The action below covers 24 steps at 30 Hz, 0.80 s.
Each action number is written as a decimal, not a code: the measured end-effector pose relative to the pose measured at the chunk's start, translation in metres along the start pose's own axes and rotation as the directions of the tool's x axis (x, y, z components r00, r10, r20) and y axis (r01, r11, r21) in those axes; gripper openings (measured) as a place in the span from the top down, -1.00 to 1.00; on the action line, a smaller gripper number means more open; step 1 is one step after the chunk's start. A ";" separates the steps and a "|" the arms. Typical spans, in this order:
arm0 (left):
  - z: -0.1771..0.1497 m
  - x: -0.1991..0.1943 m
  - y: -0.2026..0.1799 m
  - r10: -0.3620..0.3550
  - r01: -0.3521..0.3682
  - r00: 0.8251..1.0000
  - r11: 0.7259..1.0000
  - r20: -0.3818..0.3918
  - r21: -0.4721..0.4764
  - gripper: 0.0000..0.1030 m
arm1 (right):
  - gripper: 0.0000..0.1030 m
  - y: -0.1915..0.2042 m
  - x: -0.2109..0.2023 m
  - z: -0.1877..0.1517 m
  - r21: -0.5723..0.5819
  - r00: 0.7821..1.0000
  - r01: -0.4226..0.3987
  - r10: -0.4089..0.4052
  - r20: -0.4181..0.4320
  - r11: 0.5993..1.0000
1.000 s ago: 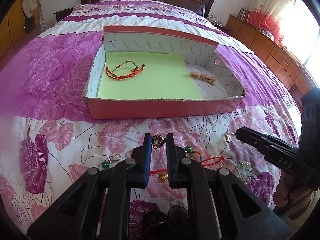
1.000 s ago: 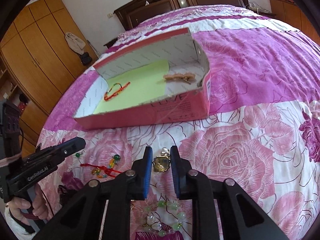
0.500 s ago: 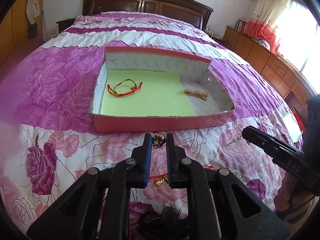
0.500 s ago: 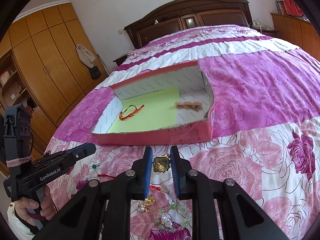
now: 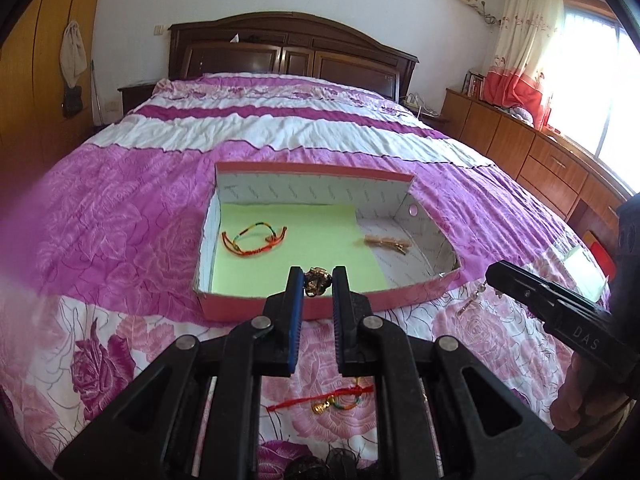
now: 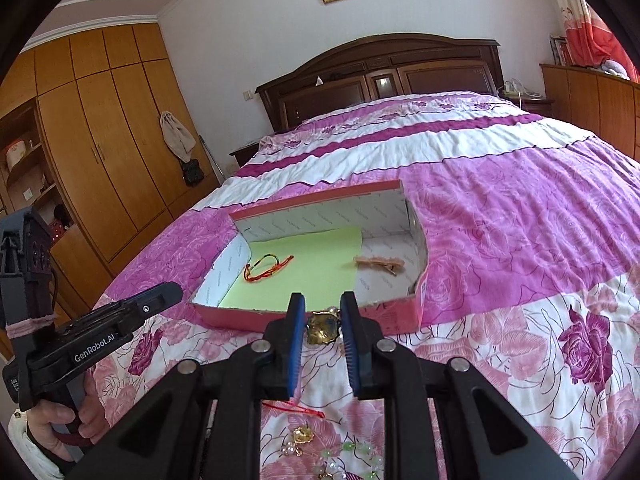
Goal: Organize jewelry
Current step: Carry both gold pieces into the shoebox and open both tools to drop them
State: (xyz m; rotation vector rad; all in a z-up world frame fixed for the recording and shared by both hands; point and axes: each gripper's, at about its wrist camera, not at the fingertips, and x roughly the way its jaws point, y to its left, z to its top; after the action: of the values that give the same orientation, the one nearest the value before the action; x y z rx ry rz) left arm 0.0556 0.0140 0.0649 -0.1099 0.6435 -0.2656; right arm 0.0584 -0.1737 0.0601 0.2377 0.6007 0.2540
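My left gripper (image 5: 318,276) is shut on a small gold ornament (image 5: 318,283), held above the near wall of the red box (image 5: 360,300). Over the same wall, further right, my right gripper (image 6: 323,304) is shut on a gold ring-like piece (image 6: 322,328). On the box's green liner lies an orange woven bracelet (image 5: 254,242) (image 6: 268,268). A tan hair clip (image 5: 386,242) (image 6: 378,264) rests on the white floor beside the liner. A red string with a gold charm (image 5: 324,400) lies on the bedspread below the grippers.
The box sits mid-bed on a pink floral bedspread (image 5: 100,240). Green and clear beads (image 6: 348,452) and a gold charm (image 6: 302,436) lie near the bed's front edge. A dark headboard (image 5: 292,52) is behind, a wardrobe (image 6: 100,140) to the left, and drawers (image 5: 540,160) to the right.
Both grippers have risen from the bedspread with their gold pieces still clamped, and tilted up. The box now sits lower in both views, and the loose jewelry has dropped below the fingers.
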 end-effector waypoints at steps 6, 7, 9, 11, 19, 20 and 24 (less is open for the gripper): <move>0.008 0.003 0.002 0.029 -0.029 0.998 1.000 0.059 0.011 0.89 | 0.61 0.002 0.006 0.009 -0.011 1.000 -0.002 0.002 0.031 1.000; 0.010 0.005 0.004 0.034 -0.034 0.997 0.999 0.070 0.010 0.89 | 0.60 0.003 0.007 0.012 -0.013 0.999 -0.002 0.003 0.037 1.000; 0.012 0.007 0.005 0.038 -0.039 0.996 0.999 0.080 0.011 0.89 | 0.61 0.004 0.010 0.016 -0.018 0.999 0.000 0.001 0.049 1.000; 0.014 0.011 0.007 0.044 -0.046 0.995 0.999 0.093 0.013 0.89 | 0.61 0.005 0.014 0.020 -0.024 0.998 0.002 0.000 0.062 1.000; 0.025 0.024 0.007 0.079 -0.091 0.980 0.994 0.185 0.053 0.89 | 0.60 0.010 0.034 0.038 -0.063 0.989 0.054 -0.045 0.138 0.997; 0.027 0.028 0.007 0.081 -0.092 0.979 0.994 0.185 0.054 0.89 | 0.60 0.010 0.037 0.039 -0.067 0.989 0.061 -0.051 0.142 0.996; 0.030 0.042 0.010 0.083 -0.093 0.981 0.994 0.177 0.050 0.89 | 0.60 0.010 0.054 0.044 -0.084 0.988 0.082 -0.070 0.139 0.993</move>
State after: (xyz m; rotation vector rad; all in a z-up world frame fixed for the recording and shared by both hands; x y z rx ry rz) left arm 0.1077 0.0128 0.0628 -0.0483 0.4643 -0.1862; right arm 0.1252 -0.1540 0.0697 0.1439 0.4616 0.1884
